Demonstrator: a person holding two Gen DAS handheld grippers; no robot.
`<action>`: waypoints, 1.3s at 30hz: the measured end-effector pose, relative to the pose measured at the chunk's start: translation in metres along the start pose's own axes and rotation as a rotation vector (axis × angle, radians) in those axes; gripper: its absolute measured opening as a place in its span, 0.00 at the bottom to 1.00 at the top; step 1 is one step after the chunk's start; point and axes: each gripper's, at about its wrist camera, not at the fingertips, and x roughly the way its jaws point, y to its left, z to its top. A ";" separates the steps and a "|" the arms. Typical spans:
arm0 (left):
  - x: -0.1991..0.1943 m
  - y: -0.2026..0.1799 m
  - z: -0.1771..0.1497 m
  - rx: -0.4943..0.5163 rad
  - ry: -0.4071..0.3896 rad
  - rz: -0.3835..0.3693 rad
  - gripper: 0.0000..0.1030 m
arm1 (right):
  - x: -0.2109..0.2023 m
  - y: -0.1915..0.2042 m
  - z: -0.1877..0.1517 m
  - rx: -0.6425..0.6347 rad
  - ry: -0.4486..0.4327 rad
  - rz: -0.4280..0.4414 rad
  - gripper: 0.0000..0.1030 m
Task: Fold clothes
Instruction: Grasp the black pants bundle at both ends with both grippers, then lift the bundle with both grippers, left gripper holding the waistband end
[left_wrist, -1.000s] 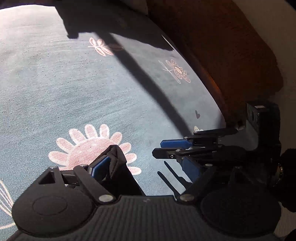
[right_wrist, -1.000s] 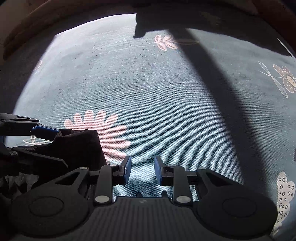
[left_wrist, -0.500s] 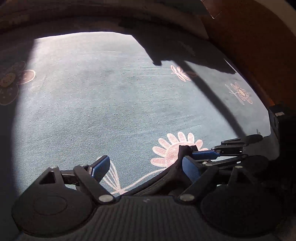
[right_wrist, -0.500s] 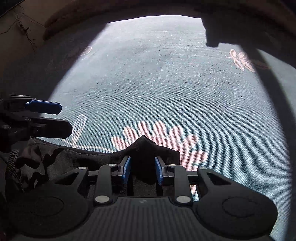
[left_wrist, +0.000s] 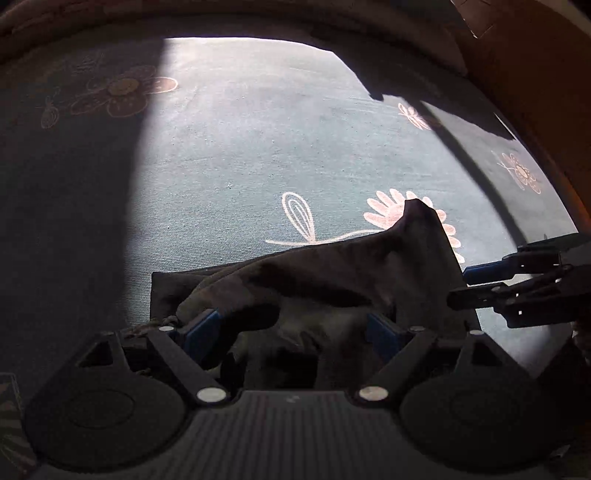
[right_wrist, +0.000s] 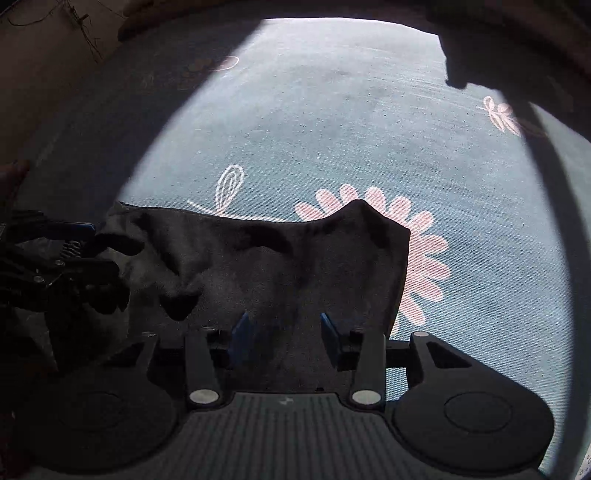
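Note:
A dark, faintly mottled garment (left_wrist: 332, 269) lies crumpled on a teal bedcover with pink flowers (left_wrist: 258, 140). One corner rises into a peak toward the flower. My left gripper (left_wrist: 291, 332) is open wide, and the garment's near folds bunch between its blue pads. In the right wrist view the same garment (right_wrist: 277, 266) spreads ahead of my right gripper (right_wrist: 284, 332), which is open with cloth lying between its pads. From there the left gripper (right_wrist: 88, 247) shows at the garment's left end. From the left wrist the right gripper (left_wrist: 465, 284) sits at the garment's right edge.
The bedcover (right_wrist: 351, 110) stretches far ahead, sunlit in the middle and shadowed at both sides. A brown wooden board (left_wrist: 535, 74) rises along the right. A dark wall with hanging wires (right_wrist: 55, 44) stands at the far left.
The garment went from a small bunch by the left gripper to a wider spread between both. The right gripper's fingers have moved apart. Both views now look further left over the bedcover.

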 end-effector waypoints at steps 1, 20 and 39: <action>0.006 0.006 0.000 -0.018 -0.005 0.001 0.83 | 0.002 0.009 -0.003 -0.012 0.008 0.014 0.53; 0.030 0.058 0.024 -0.128 -0.038 -0.049 0.85 | 0.027 0.070 -0.020 -0.082 0.050 0.039 0.69; -0.053 0.023 -0.073 -0.163 0.040 -0.303 0.86 | 0.045 0.092 -0.033 -0.229 0.058 0.019 1.00</action>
